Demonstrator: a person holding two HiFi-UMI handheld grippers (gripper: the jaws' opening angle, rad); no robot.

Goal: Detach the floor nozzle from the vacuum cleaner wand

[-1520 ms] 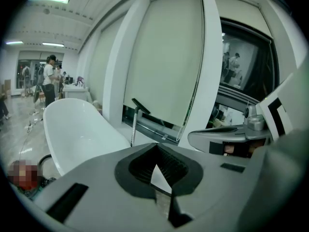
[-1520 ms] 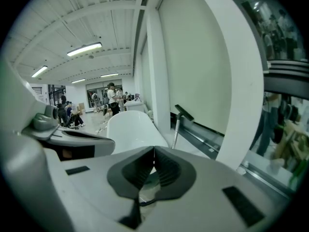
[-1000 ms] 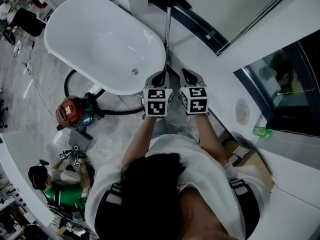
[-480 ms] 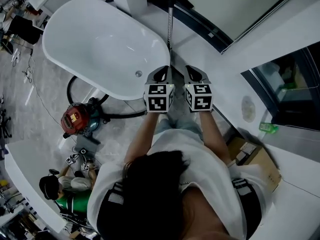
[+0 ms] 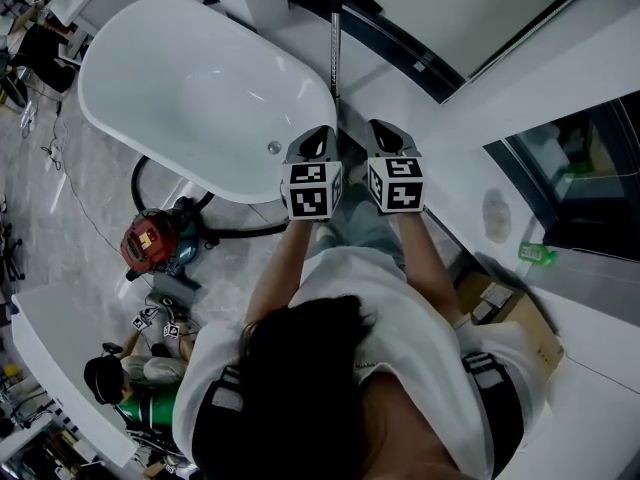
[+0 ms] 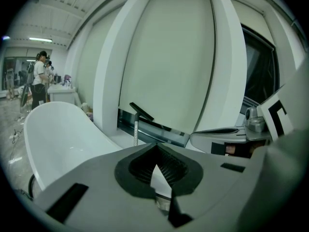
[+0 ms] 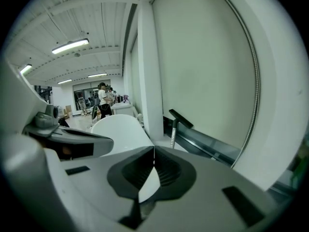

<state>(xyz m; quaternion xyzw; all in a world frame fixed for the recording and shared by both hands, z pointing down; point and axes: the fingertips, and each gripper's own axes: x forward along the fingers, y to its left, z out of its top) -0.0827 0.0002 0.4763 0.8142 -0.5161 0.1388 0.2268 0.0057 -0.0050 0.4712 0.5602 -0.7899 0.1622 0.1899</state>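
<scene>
Metal wand (image 5: 334,58), change: nearer to both grippers than 1 second ago; it stands as before, beside the end of the white bathtub (image 5: 190,88).
Floor nozzle (image 6: 141,111): black bar on the wand's far end, in front of the dark strip at the wall's foot; attached.
Left gripper (image 5: 320,138): fingers closed together, nothing between them, touching nothing; short of the wand.
Right gripper (image 5: 384,131): fingers closed together, empty; just beside the left one.
Red canister (image 5: 150,243): on the floor beside the bathtub, with a black hose (image 5: 240,232) curving away from it.
</scene>
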